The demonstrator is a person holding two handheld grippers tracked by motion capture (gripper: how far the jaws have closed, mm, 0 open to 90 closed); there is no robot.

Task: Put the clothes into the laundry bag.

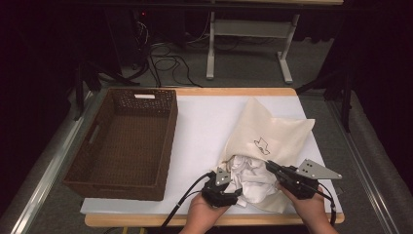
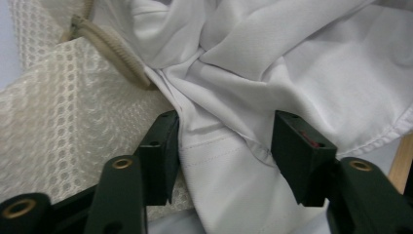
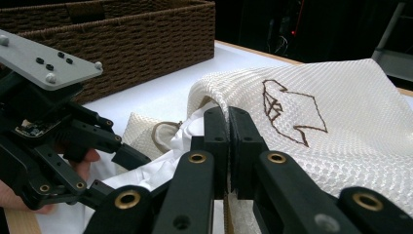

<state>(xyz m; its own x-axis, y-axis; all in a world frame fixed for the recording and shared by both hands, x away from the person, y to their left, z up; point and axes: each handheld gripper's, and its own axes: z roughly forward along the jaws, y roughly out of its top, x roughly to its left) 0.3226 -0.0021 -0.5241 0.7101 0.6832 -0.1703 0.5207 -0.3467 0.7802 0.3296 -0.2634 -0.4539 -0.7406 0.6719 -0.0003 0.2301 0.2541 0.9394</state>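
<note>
A cream mesh laundry bag (image 1: 275, 131) with a brown stitched emblem lies on the right of the white table top. A crumpled white garment (image 1: 251, 178) spills from the bag's mouth at the near edge. My right gripper (image 3: 228, 122) is shut on the bag's mesh rim (image 3: 219, 92), holding it raised above the garment; in the high view this right gripper (image 1: 269, 165) is at the mouth's right side. My left gripper (image 2: 225, 144) is open, its jaws standing either side of a fold of the white garment (image 2: 272, 73), beside the mesh (image 2: 63, 112) and a drawstring cord (image 2: 114, 53).
A brown wicker basket (image 1: 168, 146) stands on the left of the table, with nothing inside it. The white table cover (image 1: 204, 126) lies bare between basket and bag. The wooden table edge (image 1: 146, 220) runs along the front. Cables and a desk frame (image 1: 210, 48) sit on the floor beyond.
</note>
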